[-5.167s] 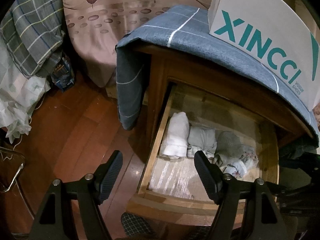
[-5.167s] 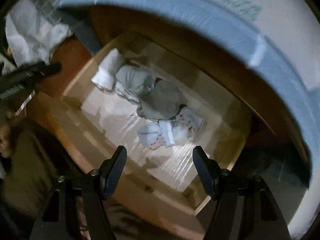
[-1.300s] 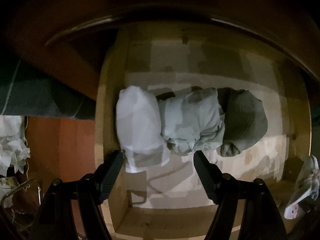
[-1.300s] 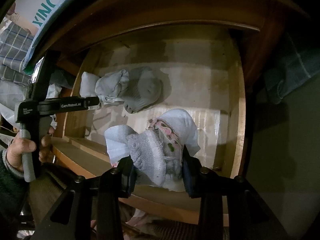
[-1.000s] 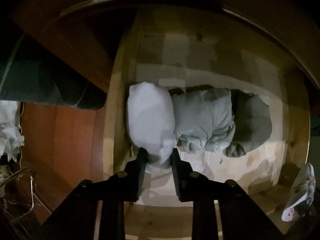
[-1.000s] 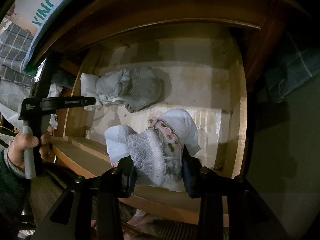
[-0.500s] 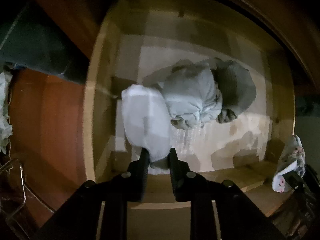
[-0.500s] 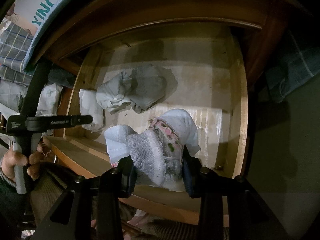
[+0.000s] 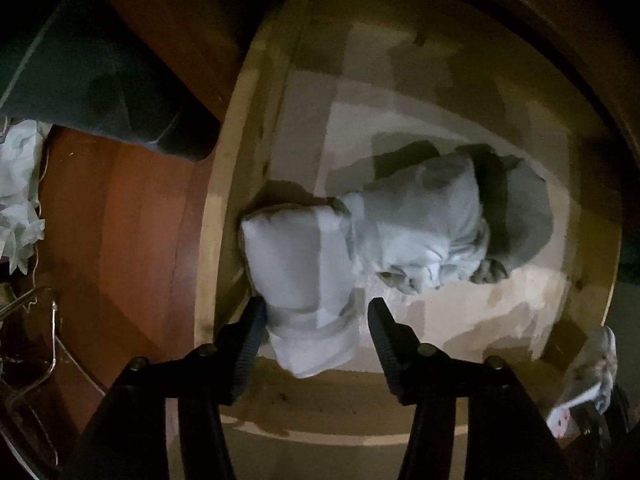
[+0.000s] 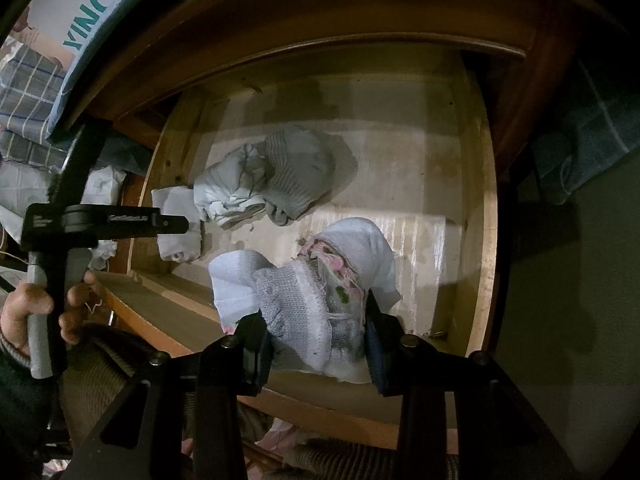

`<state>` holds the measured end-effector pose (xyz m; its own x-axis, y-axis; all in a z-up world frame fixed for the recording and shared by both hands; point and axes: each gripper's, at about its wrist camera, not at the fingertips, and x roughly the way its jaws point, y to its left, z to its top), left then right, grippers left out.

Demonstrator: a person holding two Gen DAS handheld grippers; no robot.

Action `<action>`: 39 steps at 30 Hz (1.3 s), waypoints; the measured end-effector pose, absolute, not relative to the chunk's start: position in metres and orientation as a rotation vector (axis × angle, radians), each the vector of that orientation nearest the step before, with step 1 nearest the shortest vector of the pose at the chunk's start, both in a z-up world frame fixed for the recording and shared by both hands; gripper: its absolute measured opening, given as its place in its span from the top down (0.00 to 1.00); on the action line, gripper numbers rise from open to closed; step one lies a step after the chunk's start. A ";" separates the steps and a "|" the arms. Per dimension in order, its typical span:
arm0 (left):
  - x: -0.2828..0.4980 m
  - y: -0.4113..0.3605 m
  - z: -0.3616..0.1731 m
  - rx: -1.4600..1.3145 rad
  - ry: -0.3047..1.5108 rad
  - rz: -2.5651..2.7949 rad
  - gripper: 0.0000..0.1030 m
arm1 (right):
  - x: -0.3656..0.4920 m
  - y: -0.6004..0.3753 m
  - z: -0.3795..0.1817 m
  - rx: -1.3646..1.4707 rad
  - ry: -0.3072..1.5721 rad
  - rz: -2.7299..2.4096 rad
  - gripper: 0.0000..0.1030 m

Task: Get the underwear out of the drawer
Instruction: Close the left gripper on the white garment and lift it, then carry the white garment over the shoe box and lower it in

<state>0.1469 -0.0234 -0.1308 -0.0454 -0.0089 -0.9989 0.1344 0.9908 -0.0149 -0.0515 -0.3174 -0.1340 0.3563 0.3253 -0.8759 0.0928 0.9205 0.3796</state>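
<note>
A folded white cotton garment (image 9: 304,280) lies at the open wooden drawer's (image 9: 224,184) left front corner — beside it, a crumpled pale-grey piece (image 9: 420,232) and a darker ribbed-knit one (image 9: 520,216), touching.

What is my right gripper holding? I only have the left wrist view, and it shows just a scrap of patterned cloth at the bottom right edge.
Observer: The right gripper is shut on a white and grey knit bundle with a pink pattern, over the front part of the drawer.
Operator: Anything on top of the cabinet? My view is dark there.
Observer: Yes, a white box with teal lettering stands on it, at the upper left of the right wrist view.
</note>
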 end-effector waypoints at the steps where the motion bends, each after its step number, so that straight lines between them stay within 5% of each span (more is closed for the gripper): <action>1: 0.148 -0.024 -0.133 0.101 1.616 -0.109 0.47 | -0.051 -0.317 -0.134 0.399 1.208 0.156 0.65; 12: 0.147 -0.049 -0.155 0.243 1.643 -0.101 0.46 | -0.050 -0.317 -0.136 0.398 1.212 0.158 0.65; 19: 0.141 -0.043 -0.150 0.212 1.621 -0.099 0.60 | -0.050 -0.317 -0.135 0.401 1.213 0.157 0.65; 39: 0.096 -0.008 -0.059 0.124 1.437 -0.276 0.64 | -0.050 -0.313 -0.133 0.368 1.215 0.128 0.65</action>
